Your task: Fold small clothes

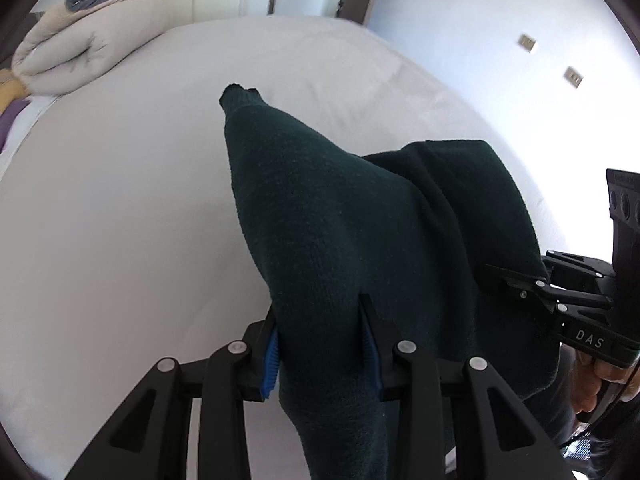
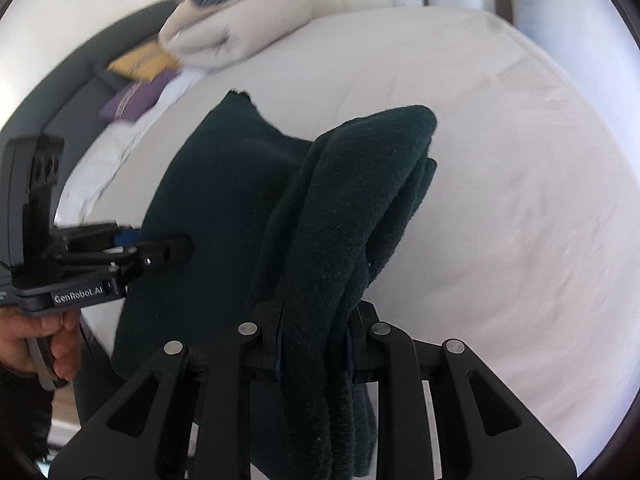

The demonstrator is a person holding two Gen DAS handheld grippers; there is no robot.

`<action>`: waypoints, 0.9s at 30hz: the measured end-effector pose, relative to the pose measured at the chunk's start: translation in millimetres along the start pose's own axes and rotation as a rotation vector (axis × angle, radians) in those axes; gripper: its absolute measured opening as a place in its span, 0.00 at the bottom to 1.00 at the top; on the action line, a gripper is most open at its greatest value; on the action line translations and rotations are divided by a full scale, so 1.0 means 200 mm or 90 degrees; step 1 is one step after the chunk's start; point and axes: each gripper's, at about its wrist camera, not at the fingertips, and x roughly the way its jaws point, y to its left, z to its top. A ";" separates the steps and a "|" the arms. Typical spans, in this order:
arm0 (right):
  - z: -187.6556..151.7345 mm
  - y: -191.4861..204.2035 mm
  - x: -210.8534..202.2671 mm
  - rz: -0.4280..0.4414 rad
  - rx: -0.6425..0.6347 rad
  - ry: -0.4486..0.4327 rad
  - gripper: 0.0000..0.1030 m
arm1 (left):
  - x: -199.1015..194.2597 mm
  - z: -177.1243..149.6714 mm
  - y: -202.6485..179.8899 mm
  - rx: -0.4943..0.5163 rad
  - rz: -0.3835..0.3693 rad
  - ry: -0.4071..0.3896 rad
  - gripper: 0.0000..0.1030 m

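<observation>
Broadly, a white-sheeted bed (image 1: pixel 120 208) fills the ground beyond both sets of fingers, bare apart from bedding heaped at its far end. Far ahead of the left gripper's fingers and off to their left sits a rolled pale duvet (image 1: pixel 84 52) with a blue-grey striped cloth on top; in the right wrist view a yellow cushion (image 2: pixel 140 62) and a purple cushion (image 2: pixel 134 98) lie beside it against a dark headboard (image 2: pixel 68 108).

Stretched between the two tools hangs a dark green knitted garment (image 1: pixel 340 216), raised off the sheet. One narrow end of it juts forward past the left fingers, and its folded bulk droops toward the right tool.

The left gripper (image 1: pixel 322 344) is clamped on the garment, cloth bunched between its blue pads (image 1: pixel 272 360) and spilling below them. The right gripper (image 2: pixel 314 340) pinches a thick roll of the same knit, its fingers pressed tight against the fabric, which falls away beneath them.

Each tool's handle rests in a hand (image 2: pixel 44 340), seen at the edge of the opposite view.
</observation>
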 end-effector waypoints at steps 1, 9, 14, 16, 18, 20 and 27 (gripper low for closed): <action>-0.05 0.03 0.04 0.007 0.001 0.015 0.19 | 0.02 -0.08 0.03 -0.007 0.005 0.012 0.36; -0.32 -0.09 0.39 0.033 0.112 0.067 0.26 | 0.24 -0.29 0.20 -0.064 0.009 0.033 0.48; -0.36 -0.18 0.45 0.097 0.150 0.055 0.30 | 0.29 -0.28 0.18 -0.065 0.026 0.023 0.59; -0.36 -0.19 0.47 0.107 0.144 0.040 0.33 | 0.31 -0.30 0.17 -0.086 0.020 0.016 0.65; -0.43 -0.22 0.42 0.105 0.143 0.023 0.39 | 0.24 -0.36 0.17 -0.094 0.016 -0.001 0.66; -0.44 -0.21 0.36 0.082 0.151 0.006 0.46 | 0.18 -0.39 0.16 -0.097 0.024 -0.025 0.66; -0.52 -0.23 -0.09 -0.051 0.139 -0.080 0.47 | -0.19 -0.50 0.08 -0.096 0.101 -0.217 0.97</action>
